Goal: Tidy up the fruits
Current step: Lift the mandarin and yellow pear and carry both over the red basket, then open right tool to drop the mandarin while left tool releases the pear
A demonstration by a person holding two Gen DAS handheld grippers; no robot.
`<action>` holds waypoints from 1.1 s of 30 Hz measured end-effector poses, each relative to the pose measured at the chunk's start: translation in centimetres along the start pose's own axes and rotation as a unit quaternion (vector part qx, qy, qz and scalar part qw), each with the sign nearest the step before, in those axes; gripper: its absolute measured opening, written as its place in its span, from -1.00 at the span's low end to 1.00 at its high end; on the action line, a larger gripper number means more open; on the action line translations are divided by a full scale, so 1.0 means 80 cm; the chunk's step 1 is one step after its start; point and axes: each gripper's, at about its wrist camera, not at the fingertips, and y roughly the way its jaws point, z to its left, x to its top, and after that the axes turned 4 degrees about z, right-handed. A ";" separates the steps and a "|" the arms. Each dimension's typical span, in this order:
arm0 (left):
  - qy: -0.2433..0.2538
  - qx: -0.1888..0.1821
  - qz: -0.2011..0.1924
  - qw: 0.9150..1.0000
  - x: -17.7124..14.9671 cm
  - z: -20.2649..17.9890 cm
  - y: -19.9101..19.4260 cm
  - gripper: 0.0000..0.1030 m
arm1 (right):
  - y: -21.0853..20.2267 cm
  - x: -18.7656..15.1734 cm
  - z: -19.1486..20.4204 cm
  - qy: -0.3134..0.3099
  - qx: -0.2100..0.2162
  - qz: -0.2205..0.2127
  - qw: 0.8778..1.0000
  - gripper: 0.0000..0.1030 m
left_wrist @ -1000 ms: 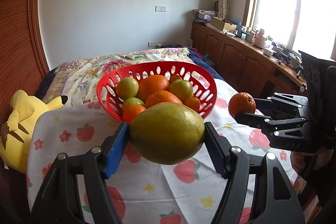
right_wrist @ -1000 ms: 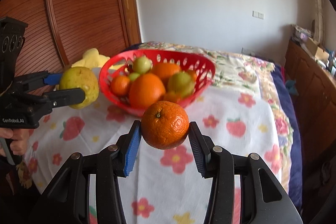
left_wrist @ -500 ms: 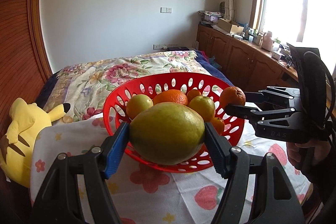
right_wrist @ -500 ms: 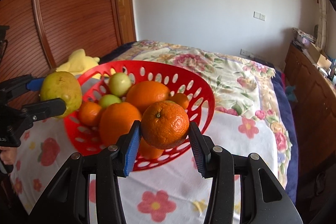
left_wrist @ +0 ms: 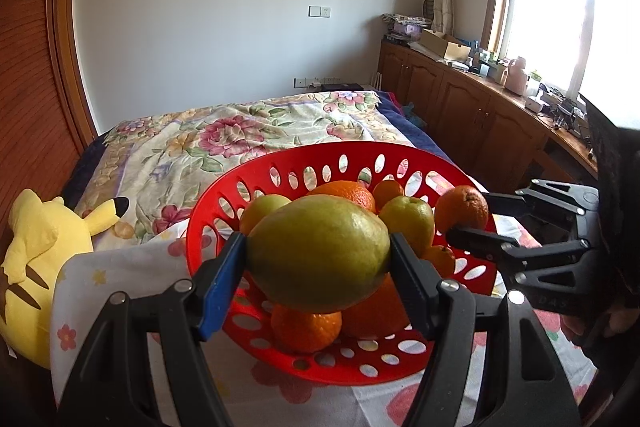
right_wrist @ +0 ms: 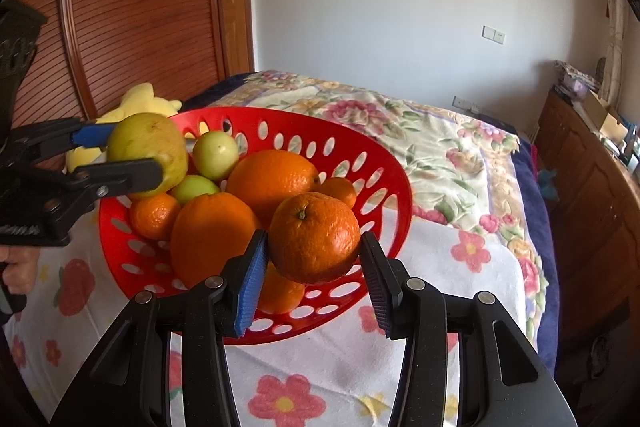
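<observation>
Covering the scene, a floral quilted bedspread (left_wrist: 256,131) lies beyond a soft white cloth (right_wrist: 448,259) printed with flowers. On the cloth sits a glossy red plastic basket (left_wrist: 288,171) with oval holes, round and shallow, heaped with dimpled oranges and smooth green fruit. A plush yellow toy (left_wrist: 44,255) lies just beside it. The left gripper (left_wrist: 318,259) is clamped on a large, smooth yellow-green citrus (left_wrist: 318,253); the right gripper (right_wrist: 314,261) is clamped on a pebbly mandarin (right_wrist: 314,237). A second ago both fruits hung short of the basket; now both hang over its piled fruit.
</observation>
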 end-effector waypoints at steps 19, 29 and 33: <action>0.006 0.009 0.036 0.999 0.020 -0.002 0.048 0.38 | -0.015 -0.008 0.006 0.011 0.004 -0.009 1.000 0.01; -0.010 0.030 0.043 0.999 0.015 0.002 0.044 0.39 | -0.023 -0.009 0.014 0.015 0.001 -0.018 1.000 0.04; -0.010 0.035 0.021 0.999 0.016 0.001 0.028 0.42 | -0.025 -0.010 0.013 0.023 0.003 -0.020 1.000 0.04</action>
